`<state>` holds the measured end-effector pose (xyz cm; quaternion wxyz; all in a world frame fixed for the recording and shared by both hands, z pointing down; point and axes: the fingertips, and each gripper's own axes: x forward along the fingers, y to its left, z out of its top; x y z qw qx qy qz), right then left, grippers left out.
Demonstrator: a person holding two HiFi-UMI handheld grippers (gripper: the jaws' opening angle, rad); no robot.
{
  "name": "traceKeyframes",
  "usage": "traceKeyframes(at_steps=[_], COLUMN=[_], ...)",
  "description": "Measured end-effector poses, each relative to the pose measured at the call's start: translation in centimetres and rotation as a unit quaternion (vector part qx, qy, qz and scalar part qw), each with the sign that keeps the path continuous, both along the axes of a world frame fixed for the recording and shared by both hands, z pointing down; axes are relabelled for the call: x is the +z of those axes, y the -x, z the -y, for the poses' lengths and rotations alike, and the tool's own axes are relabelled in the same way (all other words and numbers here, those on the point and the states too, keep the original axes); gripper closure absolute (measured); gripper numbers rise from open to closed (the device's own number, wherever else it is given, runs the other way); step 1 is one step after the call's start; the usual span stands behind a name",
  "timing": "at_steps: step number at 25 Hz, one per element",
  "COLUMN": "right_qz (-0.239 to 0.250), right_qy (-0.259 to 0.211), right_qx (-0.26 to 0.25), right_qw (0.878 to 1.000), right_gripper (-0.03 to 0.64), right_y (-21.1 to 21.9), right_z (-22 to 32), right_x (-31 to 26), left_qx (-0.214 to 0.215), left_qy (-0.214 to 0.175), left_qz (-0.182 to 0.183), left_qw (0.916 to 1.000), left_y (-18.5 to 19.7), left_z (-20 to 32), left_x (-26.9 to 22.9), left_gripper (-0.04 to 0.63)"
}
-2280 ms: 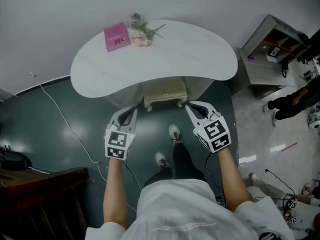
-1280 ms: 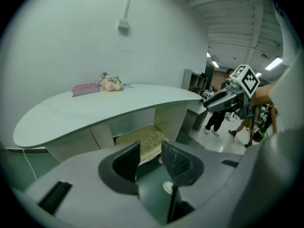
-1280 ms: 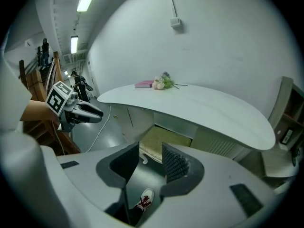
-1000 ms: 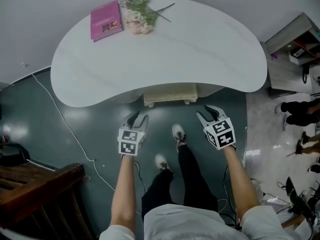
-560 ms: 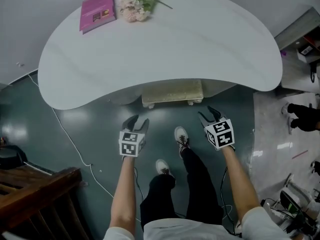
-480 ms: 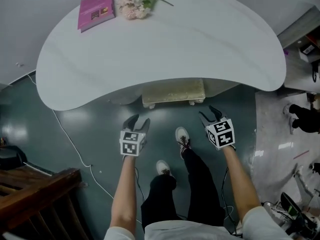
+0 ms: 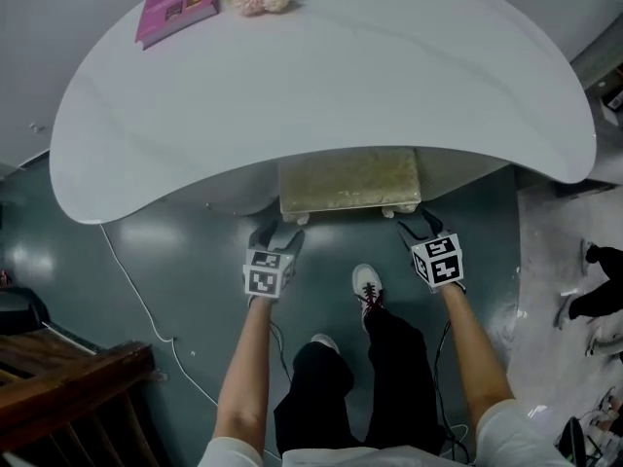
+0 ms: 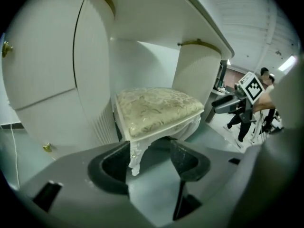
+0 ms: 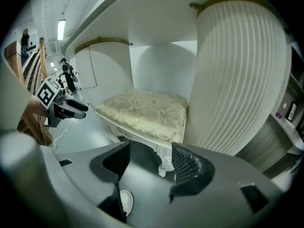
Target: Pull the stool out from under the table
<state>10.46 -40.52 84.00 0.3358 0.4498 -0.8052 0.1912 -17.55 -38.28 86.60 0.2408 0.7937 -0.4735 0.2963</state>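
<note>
Descent brings left tongs [image 7: 280, 232] and right tongs [image 7: 415, 225] down to the stool [image 7: 348, 178]. Both have just been spreading, each seemingly straddling a front leg [image 8: 135, 156] without pinching; gripping looks next.

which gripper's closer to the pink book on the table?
Left. The left gripper is at the stool's front corner on the pink book's side; the right gripper is at the opposite front corner.

The person is stretching both arms forward and down, left claw [image 7: 276, 234] and right claw [image 7: 417, 228] tilting downward side by side, jaws having just been opening wide, pinching nothing
</note>
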Motion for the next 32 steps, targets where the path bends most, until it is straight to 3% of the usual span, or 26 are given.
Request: traceKeyframes(at_steps=[7, 15, 18, 21, 26, 32], right_qz=[-0.036, -0.069, -0.075, -0.073, -0.076, -0.083], right_qy=[-0.014, -0.056, -0.076, -0.082, -0.074, -0.053], right_qx=[0.028, 0.004, 0.004, -0.004, 0.001, 0.007], right_qw=[0.999, 0.996, 0.994, 0.994, 0.994, 0.995], right_gripper=[0.325, 0.314, 0.314, 0.314, 0.316, 0.322], right_y=[-2.0, -2.2, -2.2, -2.0, -1.9, -1.8], right_z=[2.5, 5.5, 6.2, 6.4, 6.7, 6.0], right_x=[6.4, 10.7, 11.3, 11.3, 11.3, 11.4], left_qx=[0.02, 0.012, 0.017, 0.004, -0.022, -0.02], left_qy=[0.009, -0.023, -0.042, -0.052, -0.036, -0.022], left_qz=[0.02, 0.054, 0.065, 0.054, 0.056, 0.051], left_qw=[0.9996, 0.9982, 0.9969, 0.9972, 0.9975, 0.9982], left_y=[0.7, 1.1, 0.8, 0.5, 0.3, 0.4], left_z=[1.0, 3.5, 4.4, 5.6, 6.6, 5.9], left_x=[5.5, 10.4, 10.9, 10.8, 10.9, 11.1], left_gripper=[0.292, 0.261, 0.261, 0.261, 0.279, 0.285])
